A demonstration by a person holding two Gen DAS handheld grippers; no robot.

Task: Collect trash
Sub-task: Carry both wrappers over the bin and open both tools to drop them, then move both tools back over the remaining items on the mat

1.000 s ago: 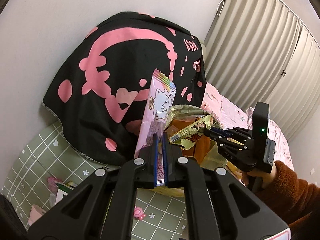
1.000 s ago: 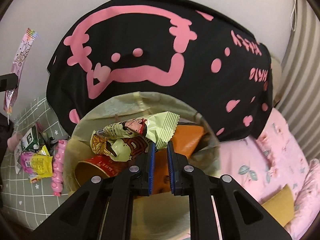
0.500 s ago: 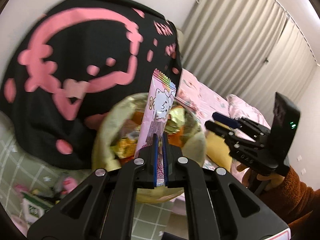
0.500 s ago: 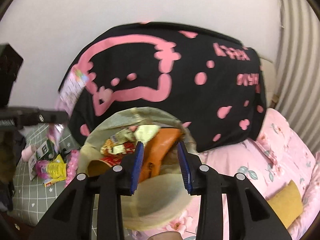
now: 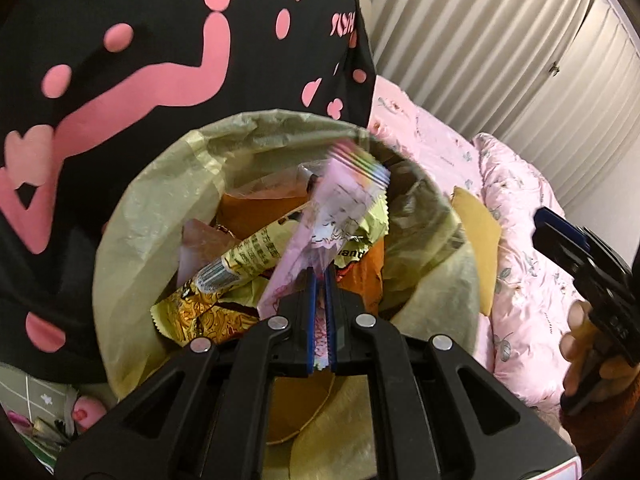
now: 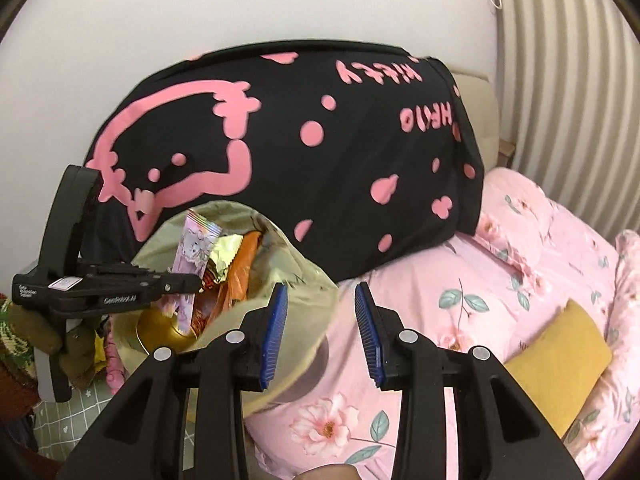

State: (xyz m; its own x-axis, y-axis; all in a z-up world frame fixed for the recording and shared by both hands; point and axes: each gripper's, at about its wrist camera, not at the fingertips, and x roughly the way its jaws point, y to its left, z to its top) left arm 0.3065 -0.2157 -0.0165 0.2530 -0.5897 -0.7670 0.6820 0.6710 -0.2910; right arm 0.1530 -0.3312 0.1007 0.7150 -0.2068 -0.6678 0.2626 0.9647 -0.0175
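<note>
Pink wrapper point(image 5: 340, 216), printed with a cartoon and edged in rainbow stripes, is clamped between the blue pads of the left gripper point(image 5: 320, 280), whose jaws are pressed together on its lower end. It tilts over the mouth of the bin point(image 5: 160, 208), a round container lined with a yellowish bag and already full of trash: a gold wrapper point(image 5: 240, 260), orange packaging point(image 5: 248, 212) and crumpled foil. From the right wrist view the left gripper point(image 6: 188, 280) reaches in from the left with the wrapper point(image 6: 194, 248) standing above the bin point(image 6: 296, 268). The right gripper point(image 6: 320, 312) has nothing in it; its jaws have just been opening and stand apart, held just right of the bin rim above a pink floral quilt point(image 6: 500, 280). A mustard cushion point(image 6: 560, 360) lies on the quilt. Behind the bin, a black cloth point(image 6: 340, 152) with pink shapes and lettering is draped against the white wall, with pleated curtains point(image 5: 500, 48) to the right. A hand point(image 5: 580, 352) grips the right gripper's handle at the edge of the left view.
</note>
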